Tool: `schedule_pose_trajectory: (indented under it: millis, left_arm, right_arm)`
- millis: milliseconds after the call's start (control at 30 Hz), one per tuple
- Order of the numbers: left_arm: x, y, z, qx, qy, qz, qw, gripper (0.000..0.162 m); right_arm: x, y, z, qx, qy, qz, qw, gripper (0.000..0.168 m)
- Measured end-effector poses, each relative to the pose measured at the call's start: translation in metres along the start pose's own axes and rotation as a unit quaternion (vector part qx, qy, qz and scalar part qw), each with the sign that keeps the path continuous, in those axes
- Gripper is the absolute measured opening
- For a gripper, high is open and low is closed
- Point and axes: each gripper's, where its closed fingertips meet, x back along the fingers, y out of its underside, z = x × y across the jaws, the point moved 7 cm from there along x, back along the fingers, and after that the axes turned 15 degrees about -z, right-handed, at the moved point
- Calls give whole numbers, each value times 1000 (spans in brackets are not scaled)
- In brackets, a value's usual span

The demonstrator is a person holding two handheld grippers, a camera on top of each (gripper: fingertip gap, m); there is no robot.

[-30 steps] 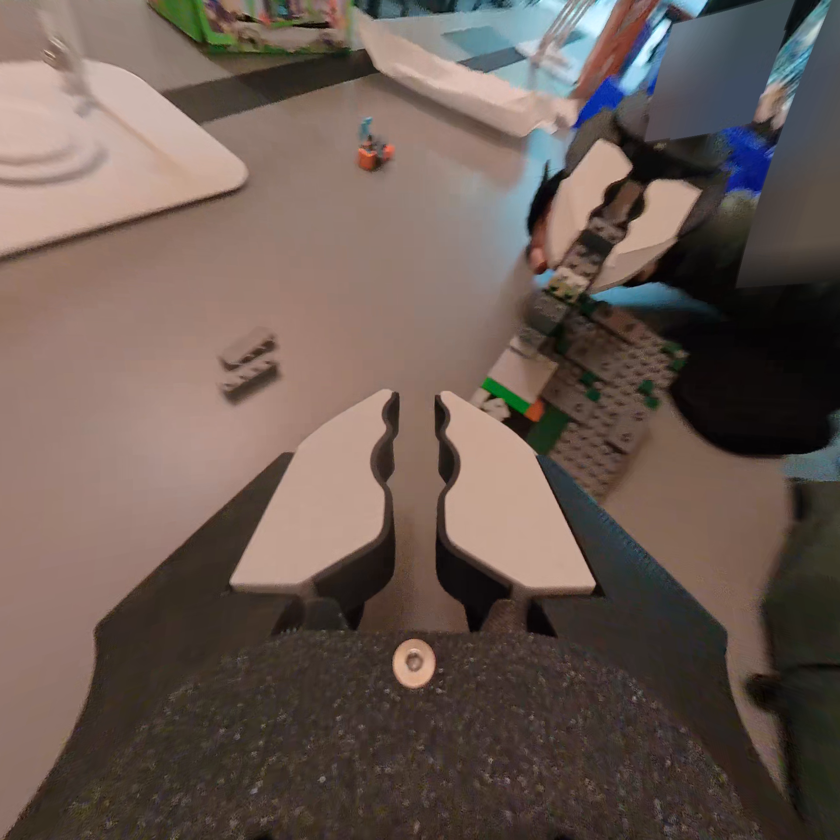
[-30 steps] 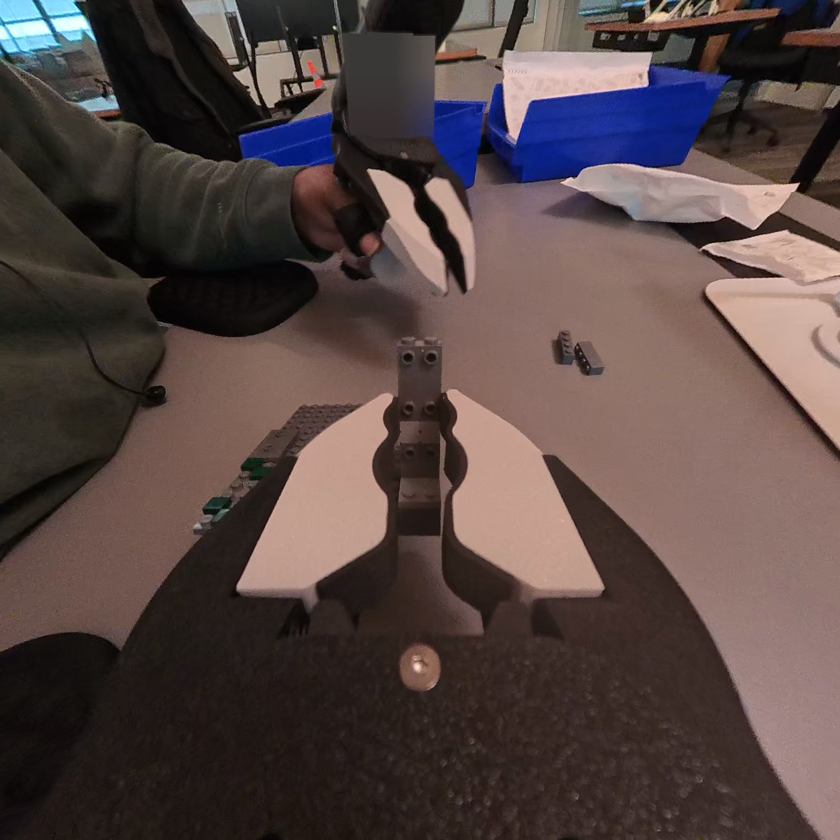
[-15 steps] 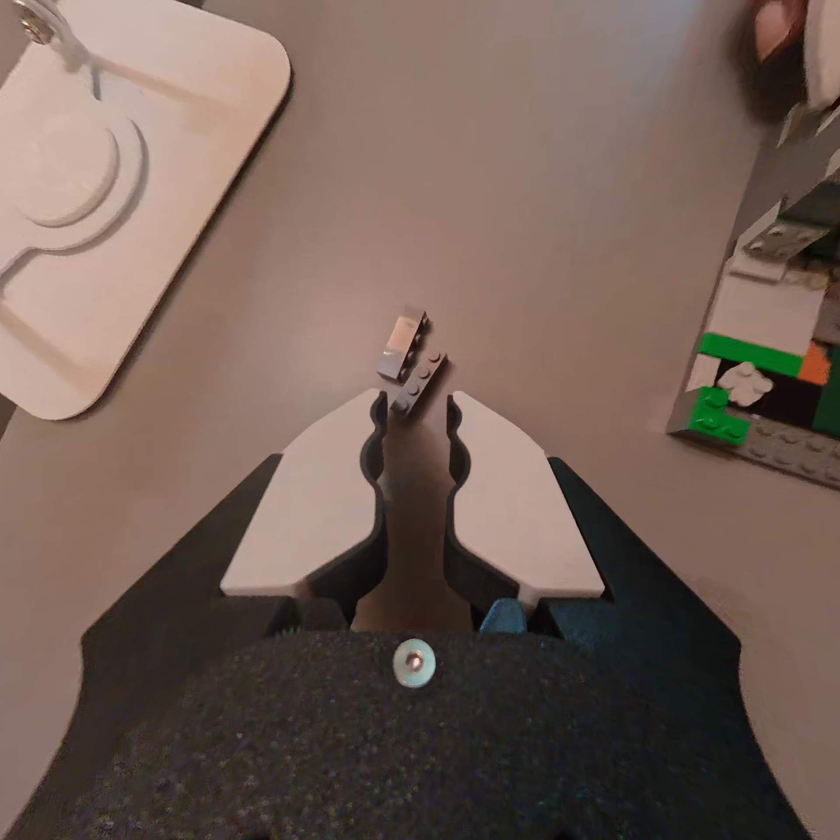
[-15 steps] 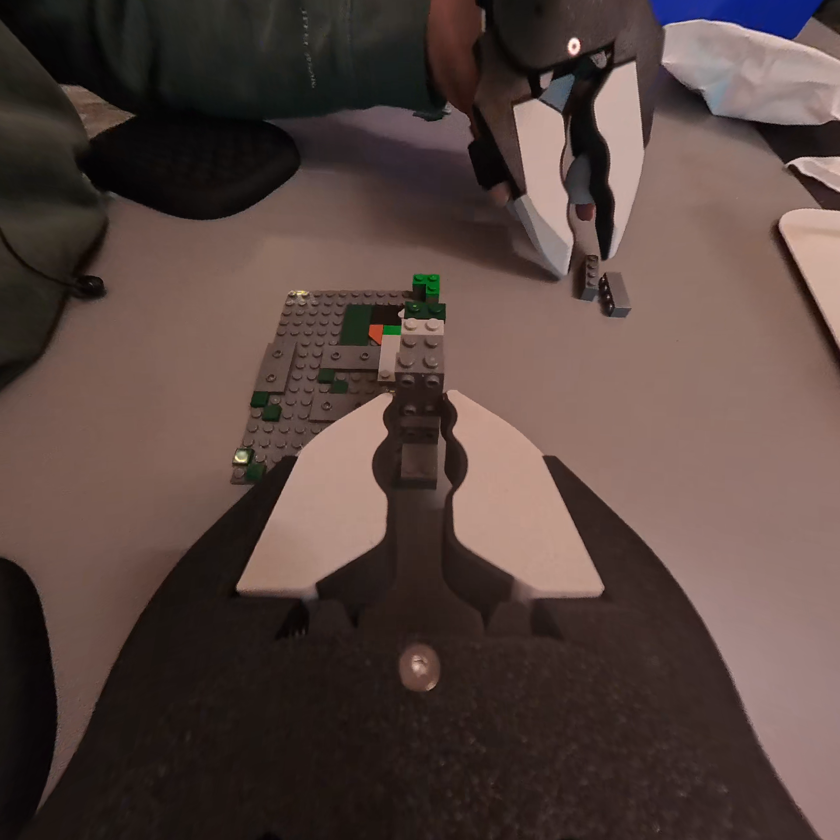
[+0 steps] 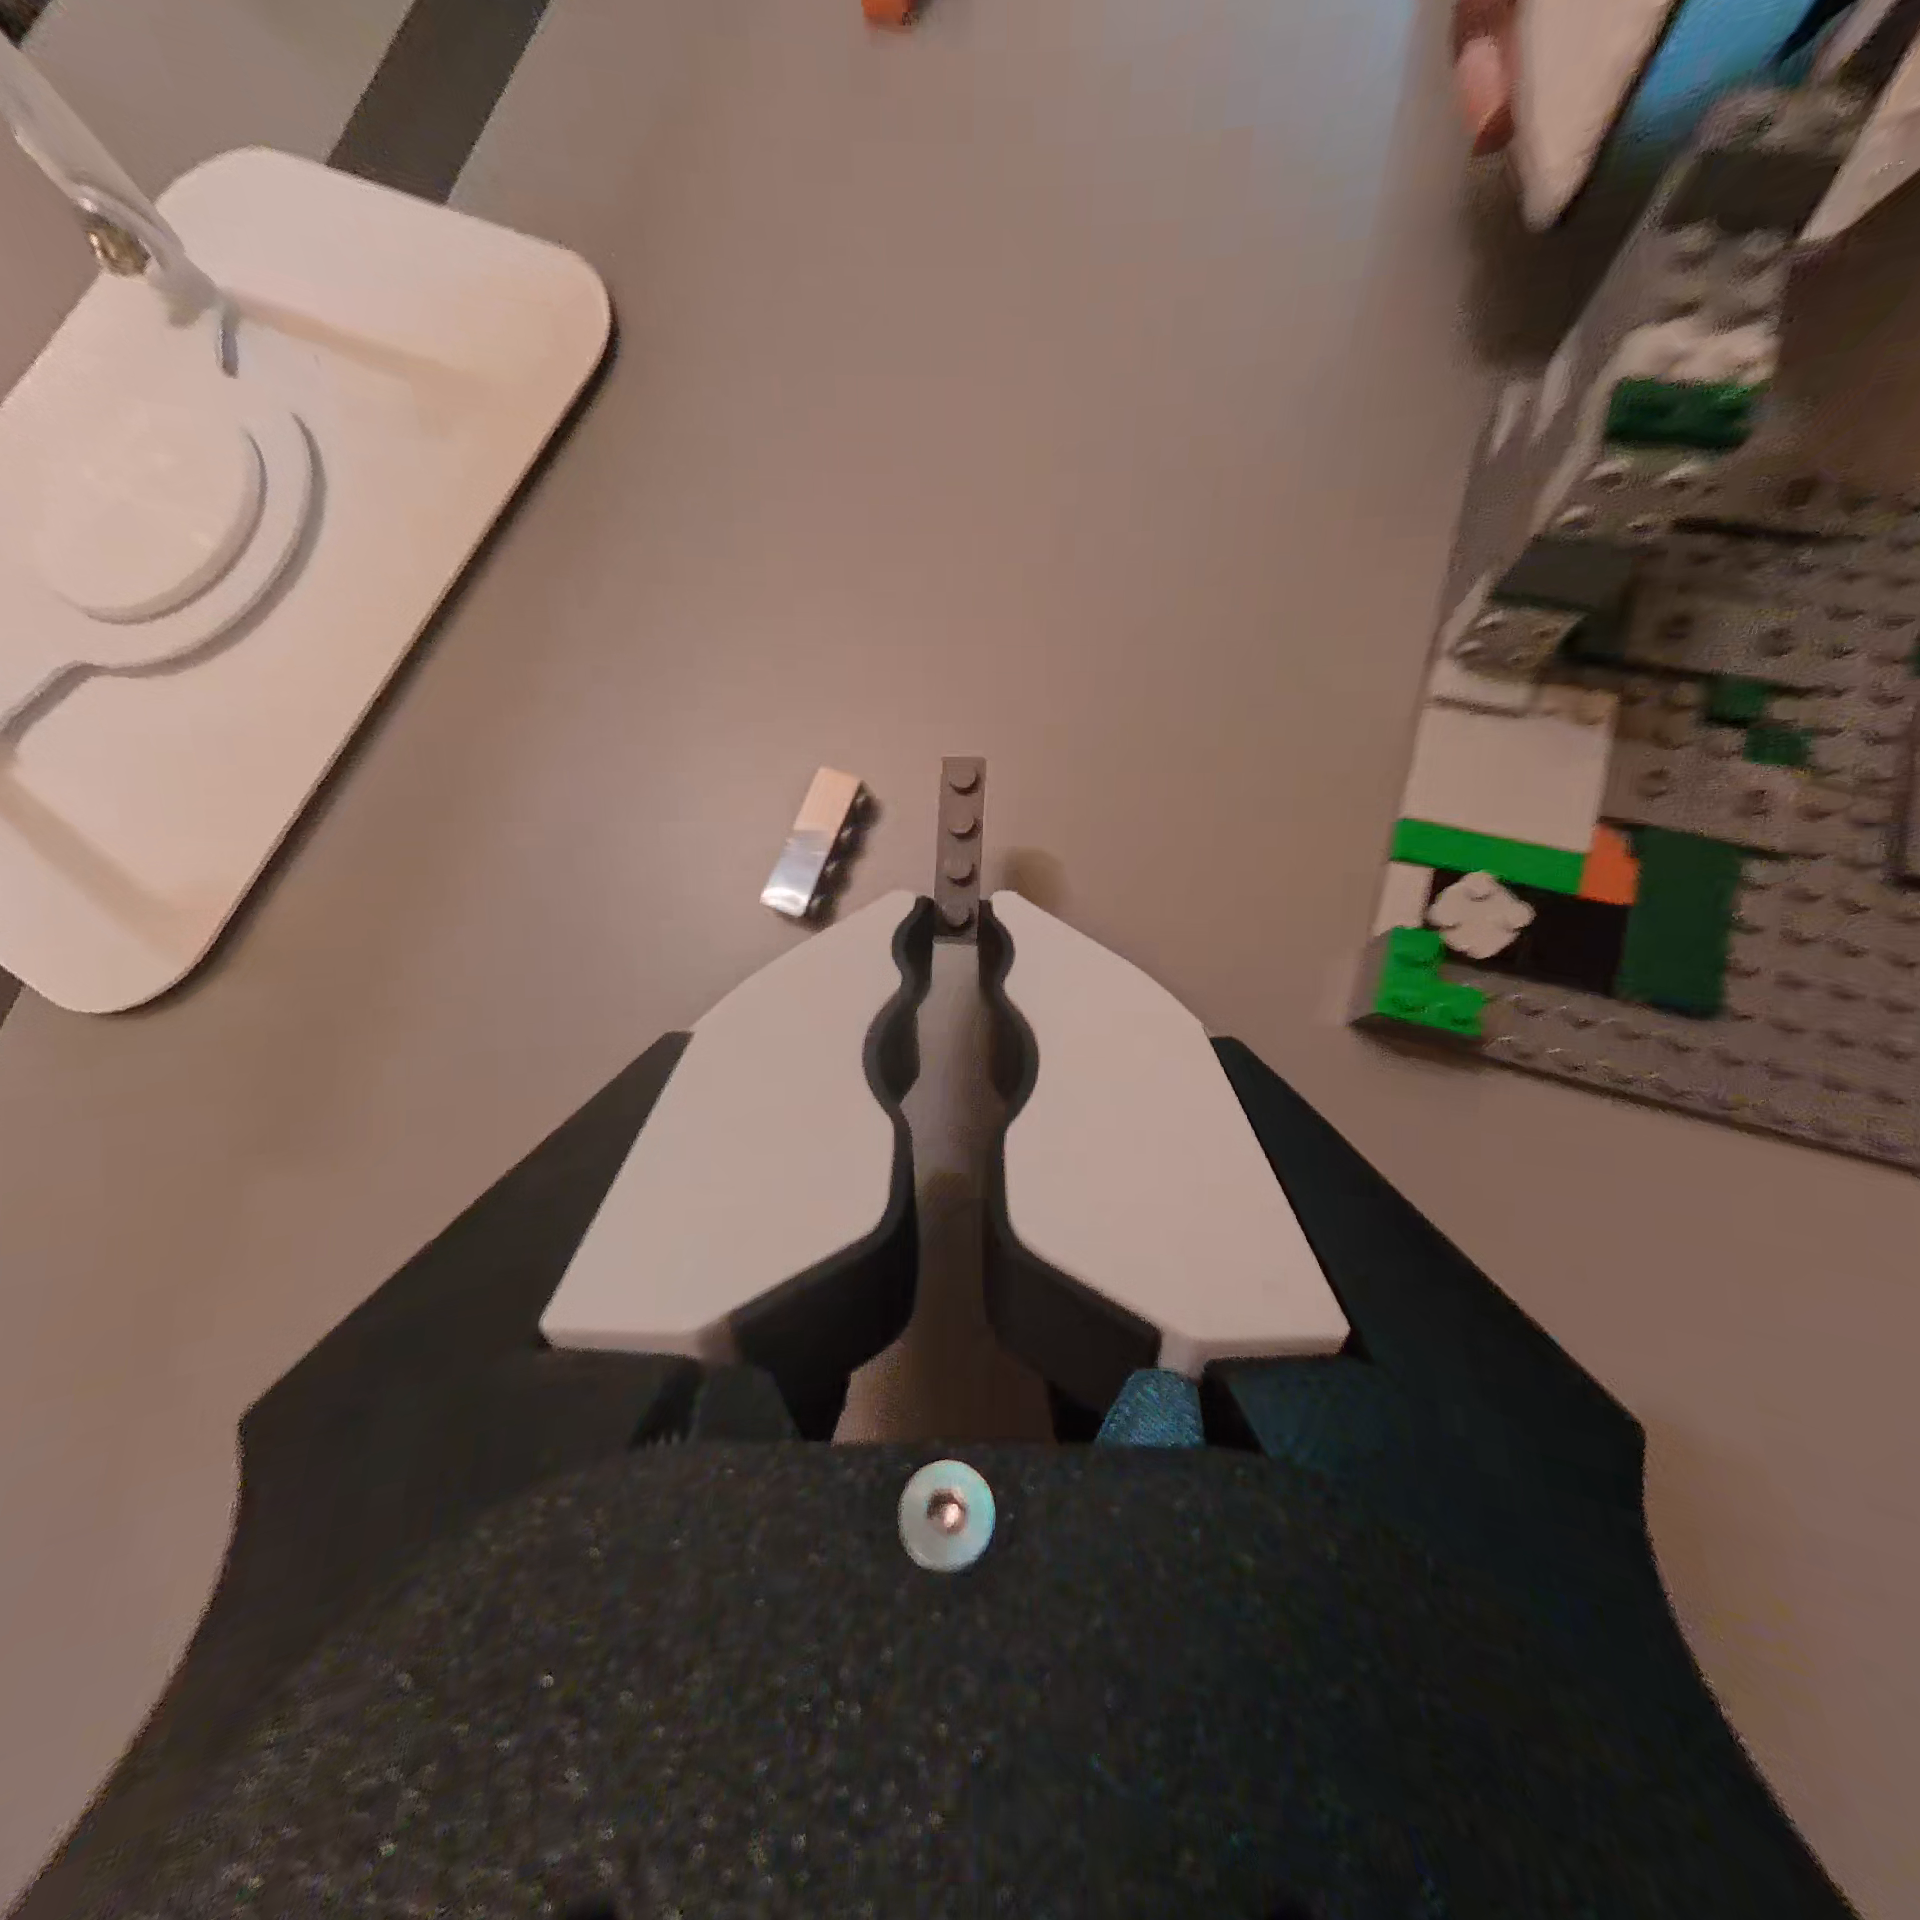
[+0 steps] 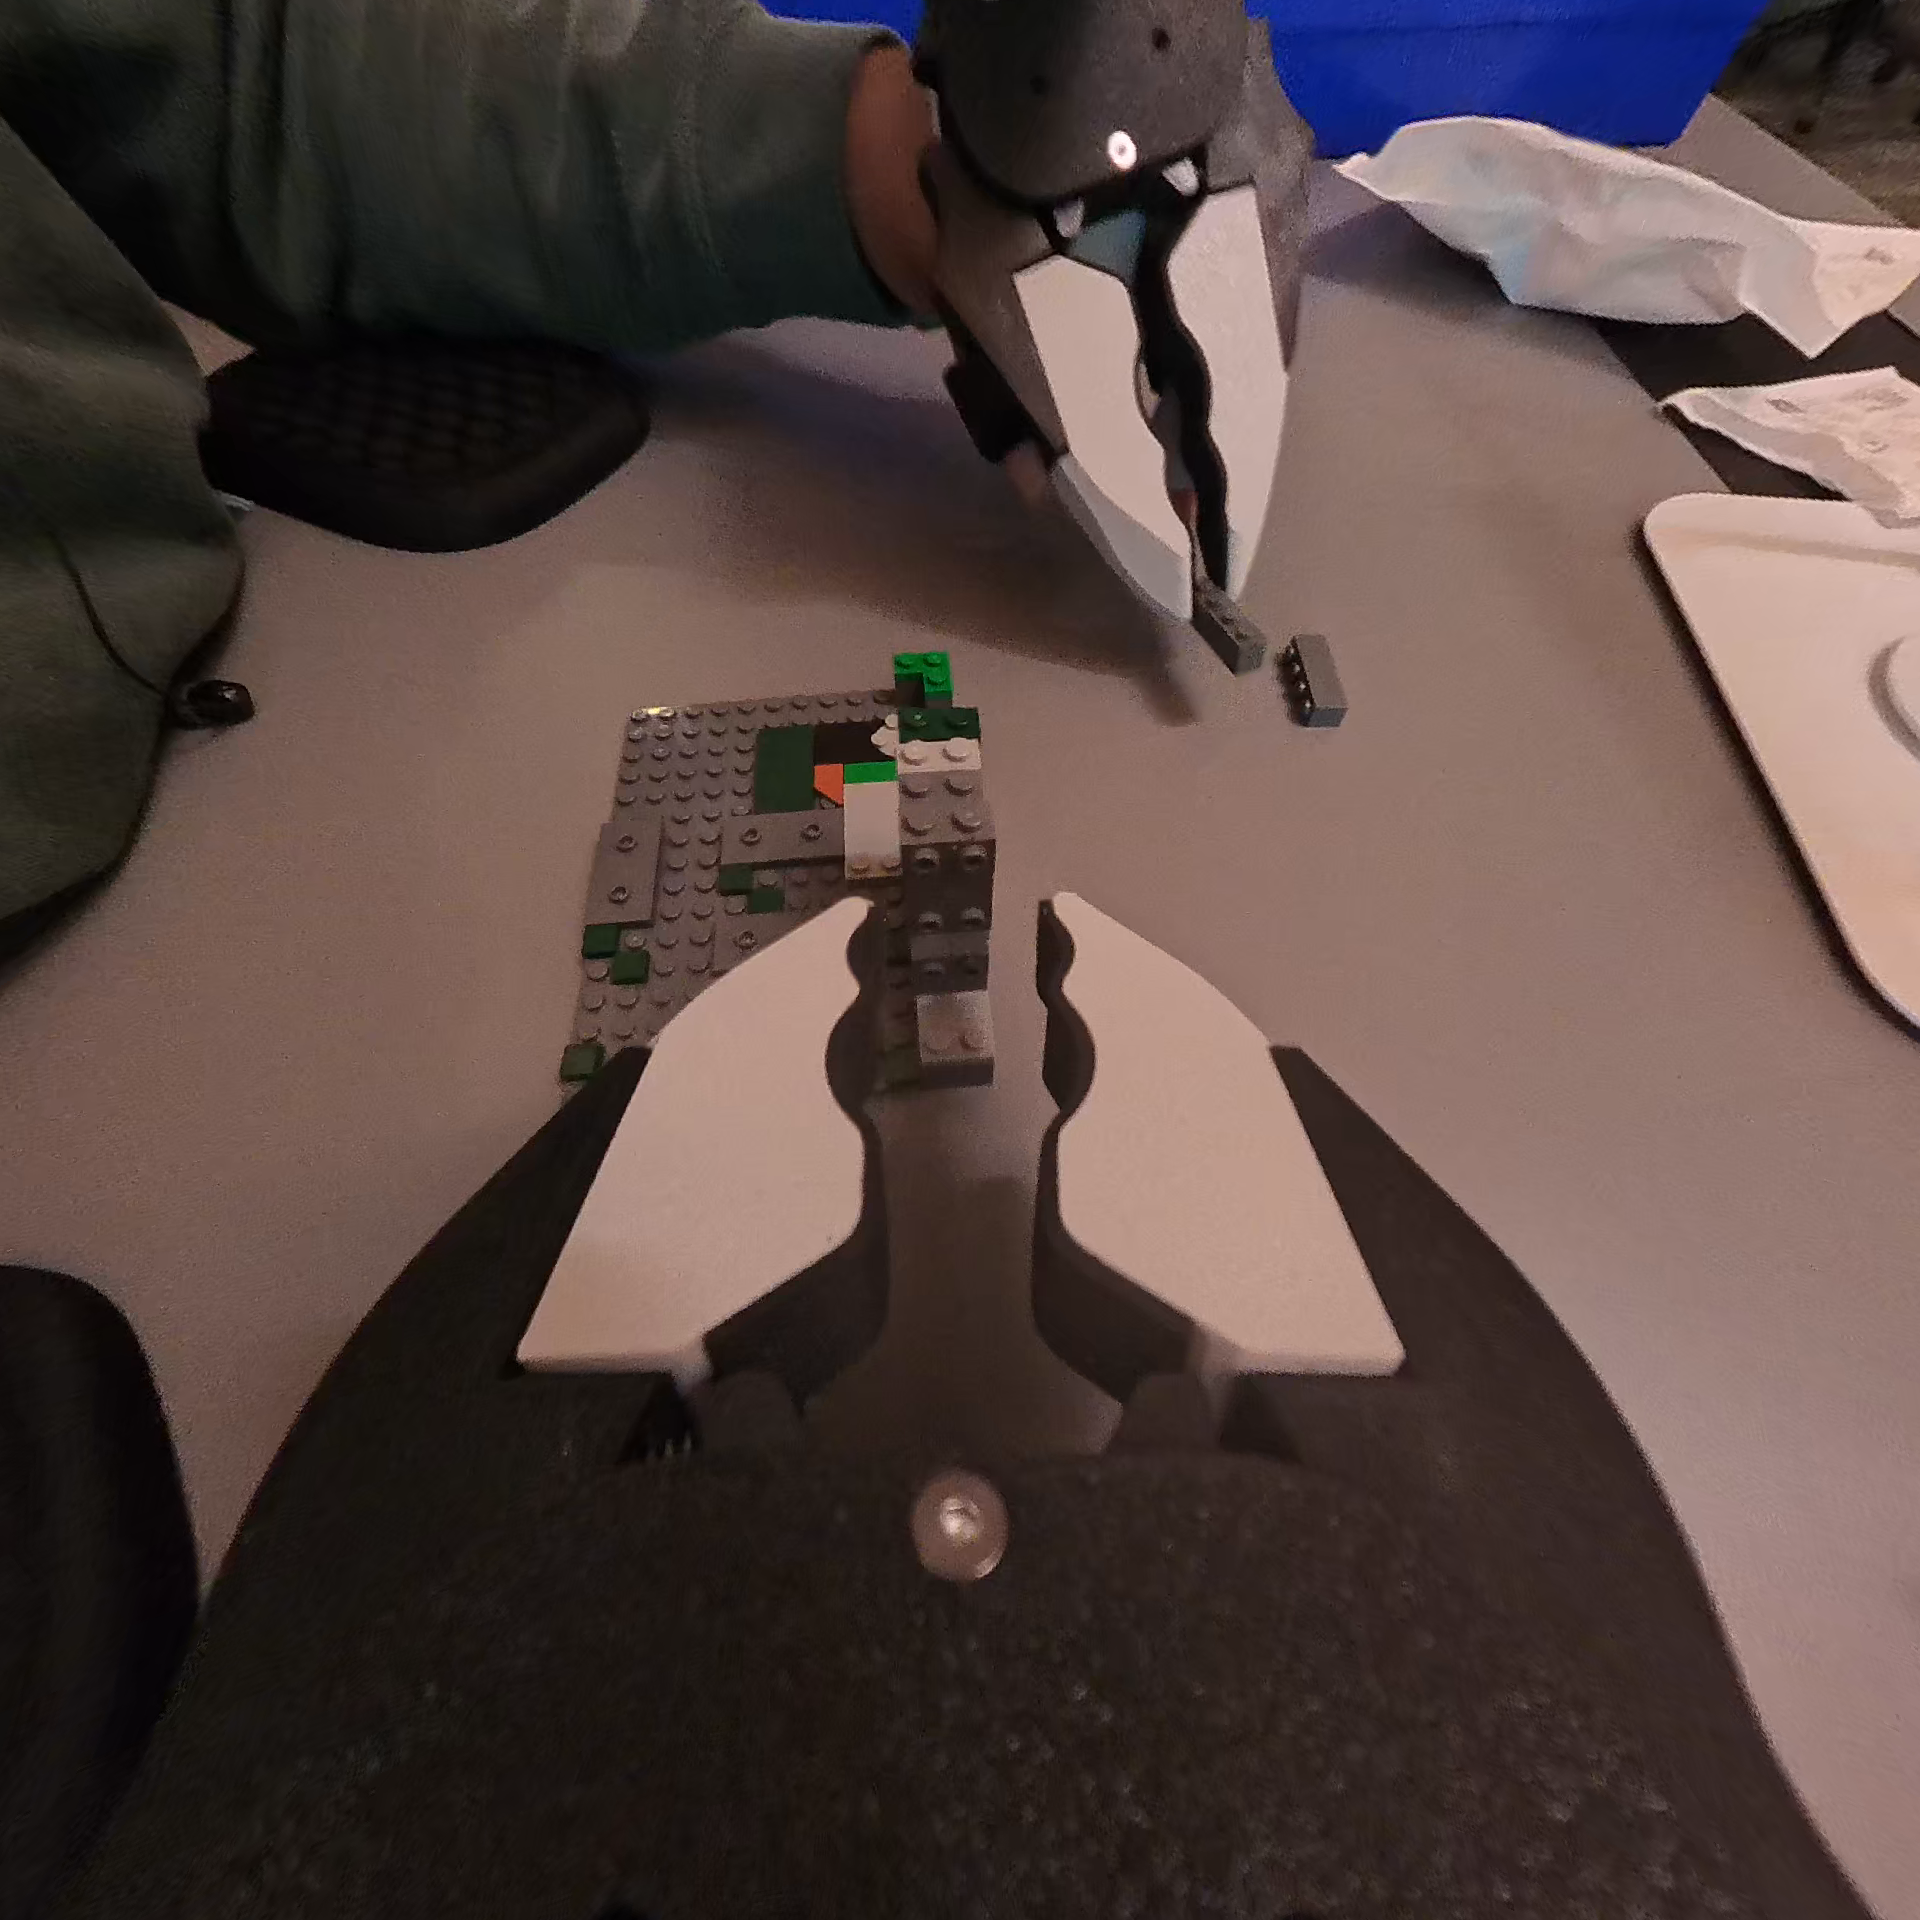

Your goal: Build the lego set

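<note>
Left tool [image 5: 957, 906] clenched on near end of dark grey 1x4 plate [image 5: 962, 837], tips pinching last stud, rest of plate sticking out forward past tips. Just left of tips: loose grey 1x4 brick [image 5: 817, 857] lying on its side on surface [image 5: 935, 468], close beside plate, not touching. Far left of tool: white tray [image 5: 436, 343] with raised curved ridges, clear stand on it. Right of tool: grey baseplate [image 5: 1704, 997] with green, white, black, orange pieces, bright green piece at nearest corner; upper part blurred. Top right: blurred white fingers of the other tool. Small orange piece at top edge, too cropped to identify.

Right tool [image 6: 954, 914] released, fingers spread, nothing held. Far left: green sleeve [image 6: 468, 156] and black pad on surface. Just ahead of tool, left half: same grey baseplate [image 6: 675, 831] flat on surface, green tiles scattered on it. Between and just beyond the fingertips: grey brick column [image 6: 951, 935] along baseplate's right edge, nearer the left finger, contact unclear. Ahead and right: left tool [image 6: 1210, 582] pointing down, gripping dark grey plate, its far end at or near surface. Just right of that: loose grey brick. Far right: white tray edge, crumpled white paper [image 6: 1579, 229], blue bin behind.
</note>
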Motion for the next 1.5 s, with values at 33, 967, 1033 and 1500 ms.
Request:
schedule_pose_trajectory:
  millis: [33, 967, 1033, 1500]
  left_arm:
    - [4, -3, 5, 2, 2, 7, 1000, 8]
    - [-8, -14, 46, 6, 43, 13, 999, 8]
    - [-11, -14, 46, 6, 43, 9, 999, 8]
    - [-26, -18, 47, 20, 27, -6, 999, 13]
  right_arm:
    - [3, 0, -1, -1, 3, -5, 1000, 28]
    - [-22, -22, 0, 83, -81, -56, 992, 33]
    - [-15, -22, -1, 64, -60, -37, 995, 39]
    - [12, -3, -3, -41, 61, 29, 997, 31]
